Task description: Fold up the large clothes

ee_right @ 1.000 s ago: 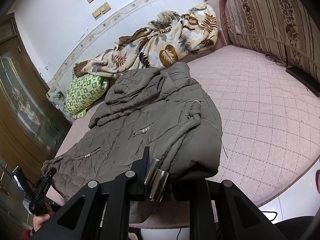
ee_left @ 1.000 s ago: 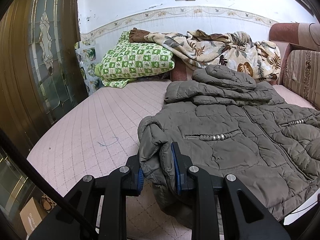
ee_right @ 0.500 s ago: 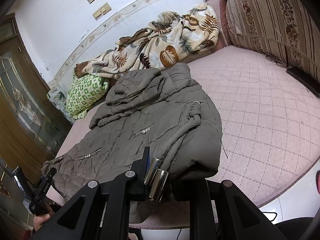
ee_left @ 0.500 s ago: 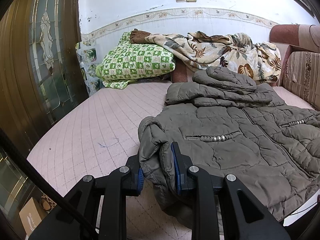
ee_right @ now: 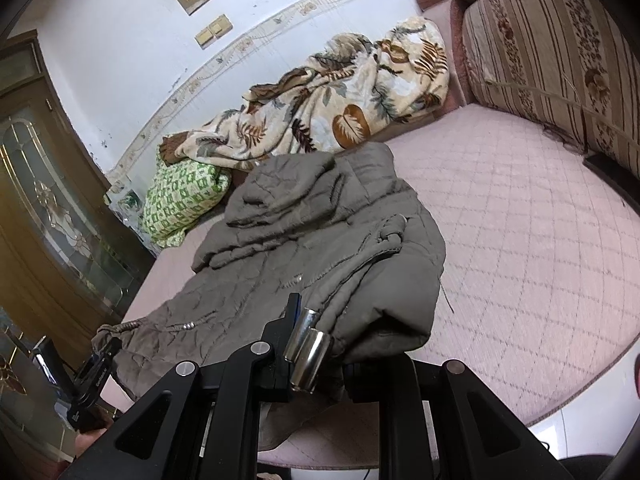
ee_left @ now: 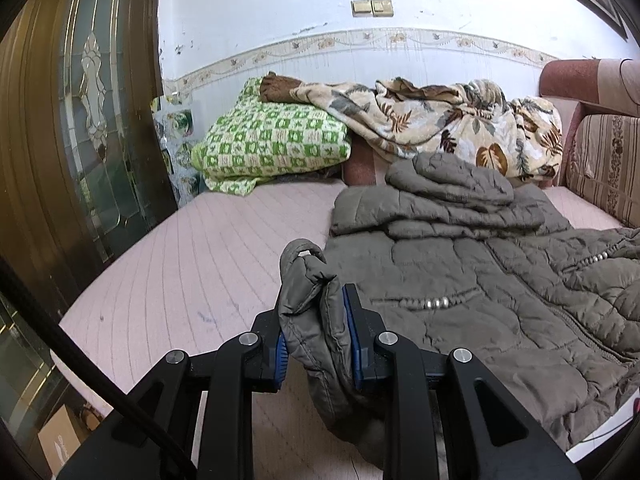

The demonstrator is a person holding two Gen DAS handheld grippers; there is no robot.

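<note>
Left wrist view: slip risk. Left gripper (ee_left: 316,336) clamps thick bunched hem corner of jacket (ee_left: 480,300); puffy padding could squeeze out from between blue pads (ee_left: 354,336) under pull. Jaws part-closed, fabric wad filling gap, corner poking up past tips. Rest of jacket spreads right over bed (ee_left: 180,280), hood toward blanket (ee_left: 440,120).

Right wrist view: right gripper (ee_right: 316,340) nipped onto opposite hem corner; metal cord ends (ee_right: 306,348) sit in gap, may prevent firm bite. Uneven lift would skew fold. Jacket lies ahead, leftward.

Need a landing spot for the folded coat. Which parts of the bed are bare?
Bare mattress lies between the coat and striped cushion, and left of it toward the door. The wall end is crowded with blanket and green pillow.
</note>
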